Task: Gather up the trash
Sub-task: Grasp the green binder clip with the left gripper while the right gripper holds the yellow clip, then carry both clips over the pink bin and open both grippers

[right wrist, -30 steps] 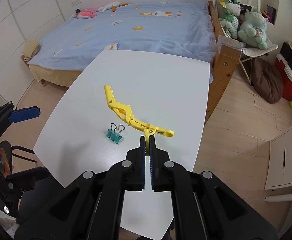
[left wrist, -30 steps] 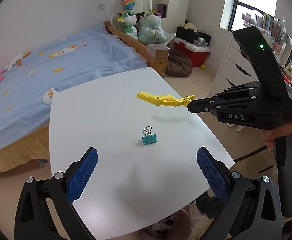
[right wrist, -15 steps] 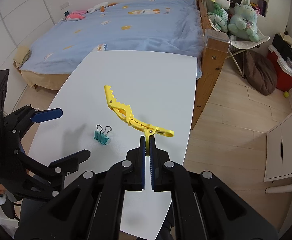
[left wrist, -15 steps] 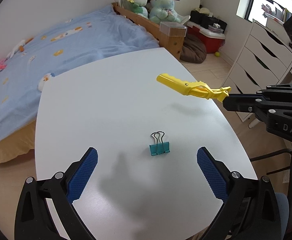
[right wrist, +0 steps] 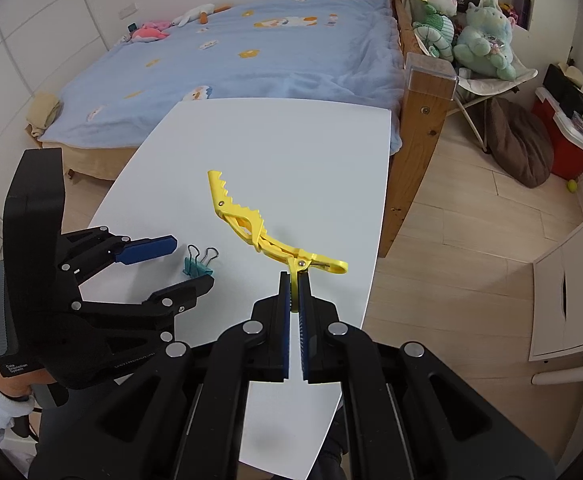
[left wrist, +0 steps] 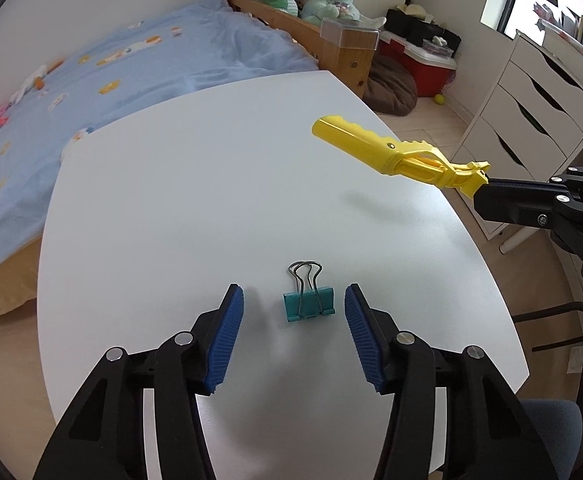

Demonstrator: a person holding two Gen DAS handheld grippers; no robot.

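Note:
A teal binder clip (left wrist: 308, 305) lies on the white table (left wrist: 195, 200), its wire handles pointing away. My left gripper (left wrist: 294, 312) is open, low over the table, with one blue pad on each side of the clip and not touching it. In the right wrist view the clip (right wrist: 198, 264) sits between the left gripper's fingers (right wrist: 147, 249). My right gripper (right wrist: 294, 280) is shut on the tail of a yellow plastic hair clip (right wrist: 251, 228) and holds it above the table's right side. The hair clip also shows in the left wrist view (left wrist: 395, 156).
A bed with a blue cover (right wrist: 259, 52) stands beyond the table's far edge. A wooden bedpost (right wrist: 419, 128) is next to the far right corner. White drawers (left wrist: 531, 104) stand to the right. A dark chair (left wrist: 563, 364) is at the table's near right.
My left gripper has moved forward and down to the binder clip and narrowed so its pads flank it. The right gripper still holds the yellow hair clip over the right side.

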